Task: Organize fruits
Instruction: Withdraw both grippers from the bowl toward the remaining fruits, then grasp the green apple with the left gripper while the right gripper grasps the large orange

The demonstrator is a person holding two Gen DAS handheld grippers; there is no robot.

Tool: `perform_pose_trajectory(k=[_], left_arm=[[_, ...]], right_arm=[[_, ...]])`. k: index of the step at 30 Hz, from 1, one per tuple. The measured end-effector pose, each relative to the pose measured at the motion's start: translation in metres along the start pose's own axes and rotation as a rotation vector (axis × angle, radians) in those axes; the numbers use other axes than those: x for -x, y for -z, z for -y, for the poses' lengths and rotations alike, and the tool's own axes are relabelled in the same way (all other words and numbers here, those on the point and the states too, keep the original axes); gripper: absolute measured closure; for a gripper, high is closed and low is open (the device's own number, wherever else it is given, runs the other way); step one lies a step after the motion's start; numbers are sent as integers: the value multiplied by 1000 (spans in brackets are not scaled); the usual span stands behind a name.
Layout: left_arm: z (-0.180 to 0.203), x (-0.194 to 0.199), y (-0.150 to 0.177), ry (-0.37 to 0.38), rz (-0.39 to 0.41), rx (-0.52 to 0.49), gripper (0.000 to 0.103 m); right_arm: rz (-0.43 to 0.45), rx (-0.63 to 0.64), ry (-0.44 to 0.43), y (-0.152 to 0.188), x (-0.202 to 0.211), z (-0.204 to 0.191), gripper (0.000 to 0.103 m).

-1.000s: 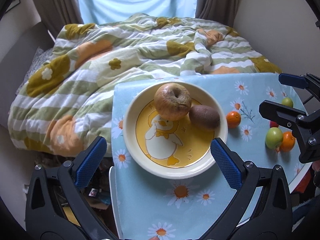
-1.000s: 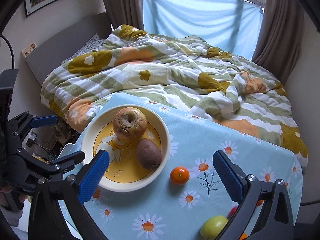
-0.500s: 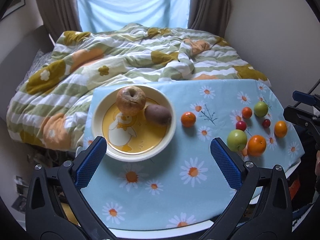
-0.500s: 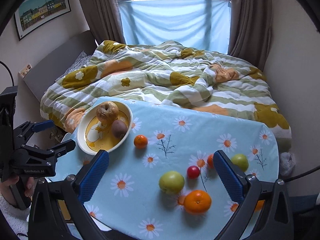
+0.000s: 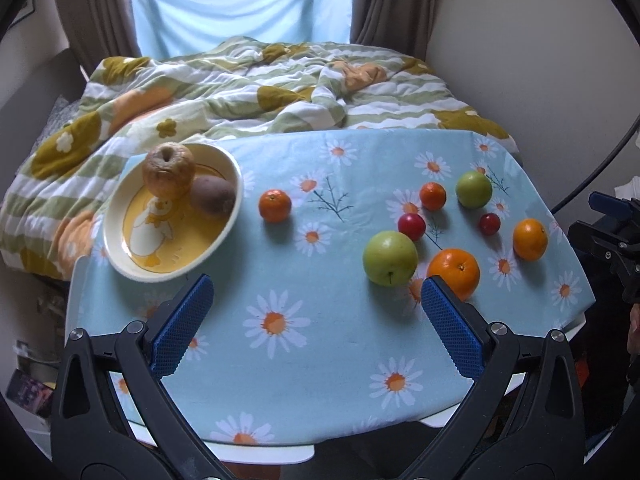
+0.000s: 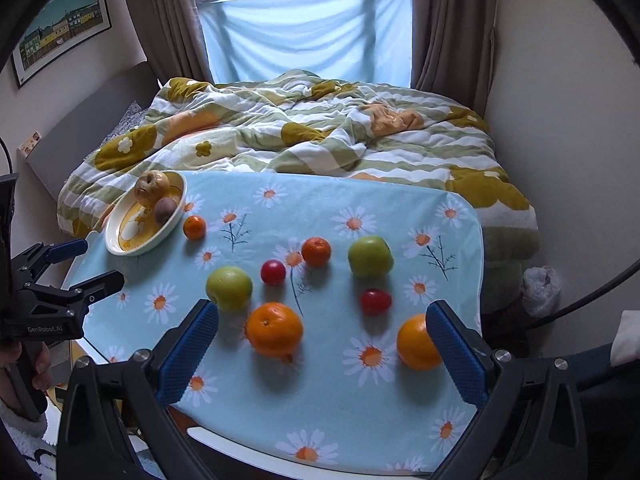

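- Fruits lie on a table with a blue daisy cloth (image 6: 280, 200). Some sit in a plate and the rest are loose on the cloth.
- The plate (image 6: 116, 240) is yellow with a duck on it. It sits at the far left corner of the table.
- A wrinkly brown apple (image 6: 151, 187) and a brown kiwi (image 6: 165, 209) are in the plate, touching each other.
- A small orange (image 6: 194, 227) sits just beside the plate, on the cloth.
- Two green apples (image 6: 229, 288) (image 6: 370, 257), two small red fruits (image 6: 273, 272) (image 6: 376, 301) and more oranges (image 6: 274, 329) (image 6: 416, 342) (image 6: 316, 251) sit in a loose bunch on the right side of the table.
- The left gripper (image 5: 316, 320) is open wide and holds nothing. It hangs over the near edge of the table.
- The right gripper (image 6: 322, 344) is open wide too, with nothing in it. The biggest orange shows between its blue fingers (image 6: 188, 354).
- A bed with a flowery blanket (image 6: 300, 136) is behind the table.
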State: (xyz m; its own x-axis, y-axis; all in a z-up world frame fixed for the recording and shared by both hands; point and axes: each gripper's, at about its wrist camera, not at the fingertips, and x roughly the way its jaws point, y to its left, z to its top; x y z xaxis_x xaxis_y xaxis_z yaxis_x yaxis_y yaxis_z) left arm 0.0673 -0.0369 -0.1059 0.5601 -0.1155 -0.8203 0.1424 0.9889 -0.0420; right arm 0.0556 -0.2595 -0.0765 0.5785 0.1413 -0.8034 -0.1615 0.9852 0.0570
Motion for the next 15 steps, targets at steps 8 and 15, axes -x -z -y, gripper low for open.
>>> perform_pose_trajectory(k=[8, 15], left_arm=[[30, -50, 6, 30, -35, -17, 0], [42, -89, 4, 45, -73, -1, 3]], right_arm=[[-30, -24, 12, 32, -27, 38, 0], [-46, -38, 21, 49, -54, 52, 1]])
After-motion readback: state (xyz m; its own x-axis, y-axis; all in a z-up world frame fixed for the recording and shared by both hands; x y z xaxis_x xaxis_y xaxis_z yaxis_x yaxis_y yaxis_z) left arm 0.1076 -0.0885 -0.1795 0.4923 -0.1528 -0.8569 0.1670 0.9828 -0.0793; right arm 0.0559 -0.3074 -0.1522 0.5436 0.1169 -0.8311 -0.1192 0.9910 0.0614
